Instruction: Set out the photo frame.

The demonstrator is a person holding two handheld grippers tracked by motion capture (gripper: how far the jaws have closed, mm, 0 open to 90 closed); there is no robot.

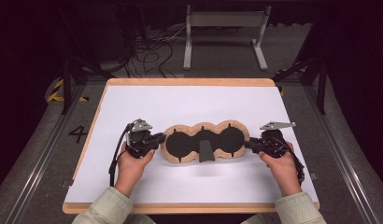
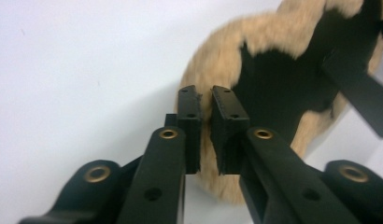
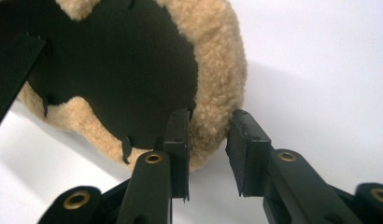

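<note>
A tan fleece piece [image 1: 204, 127] with three black lobes and a black strap [image 1: 206, 151] lies flat in the middle of the white sheet [image 1: 189, 100]. My left gripper [image 1: 160, 139] is at its left end. In the left gripper view the jaws [image 2: 206, 100] are pinched on the fleece rim [image 2: 217, 60]. My right gripper [image 1: 248, 143] is at the right end. In the right gripper view [image 3: 208, 121] its jaws straddle the fleece rim [image 3: 217, 60] with a gap on one side. The strap [image 2: 362, 93] [image 3: 10, 74] shows at the edge of both gripper views.
The sheet lies on a wooden board [image 1: 189, 82]. A metal stand [image 1: 224, 37] and loose cables [image 1: 152, 51] are on the floor beyond the board. Dark frame posts [image 1: 66, 84] flank the table.
</note>
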